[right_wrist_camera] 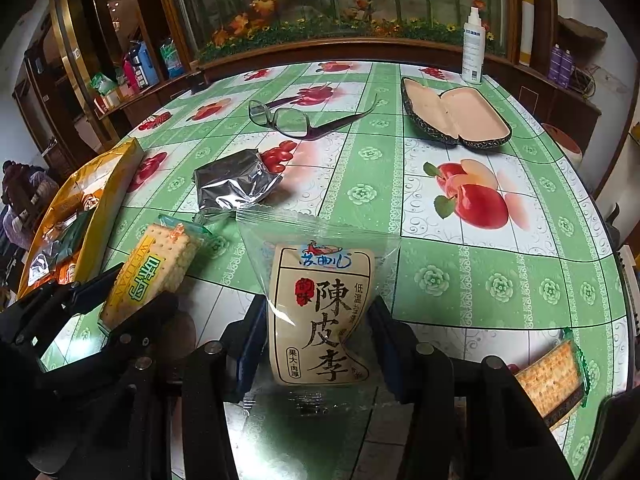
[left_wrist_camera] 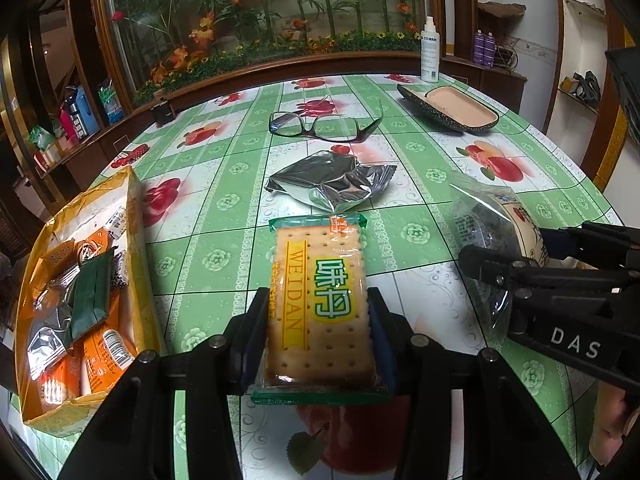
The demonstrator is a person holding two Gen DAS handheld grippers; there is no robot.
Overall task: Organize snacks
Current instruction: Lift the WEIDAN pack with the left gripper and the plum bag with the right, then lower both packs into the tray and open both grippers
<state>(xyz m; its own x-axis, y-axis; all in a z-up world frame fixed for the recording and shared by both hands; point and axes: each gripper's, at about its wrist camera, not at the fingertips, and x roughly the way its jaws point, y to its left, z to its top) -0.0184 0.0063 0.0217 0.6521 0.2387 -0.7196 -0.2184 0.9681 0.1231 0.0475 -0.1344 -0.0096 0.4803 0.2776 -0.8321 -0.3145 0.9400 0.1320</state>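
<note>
My left gripper [left_wrist_camera: 318, 304] is shut on a green-edged cracker packet [left_wrist_camera: 320, 300] and holds it above the table; the packet also shows in the right wrist view [right_wrist_camera: 156, 268]. My right gripper [right_wrist_camera: 318, 320] is shut on a clear plum snack bag [right_wrist_camera: 320, 312] with a beige label, seen in the left wrist view [left_wrist_camera: 504, 236] at the right. A silver foil packet [left_wrist_camera: 332, 180] lies on the table ahead. An open yellow snack bag [left_wrist_camera: 76, 300] with several packets lies at the left. Another cracker packet [right_wrist_camera: 552, 380] lies at the right edge.
Glasses [left_wrist_camera: 324, 124] lie further back on the green fruit-patterned tablecloth [left_wrist_camera: 420, 232]. An open glasses case [left_wrist_camera: 452, 110] and a white spray bottle [left_wrist_camera: 430, 50] stand at the back right. A wooden ledge with artificial flowers borders the table's far side.
</note>
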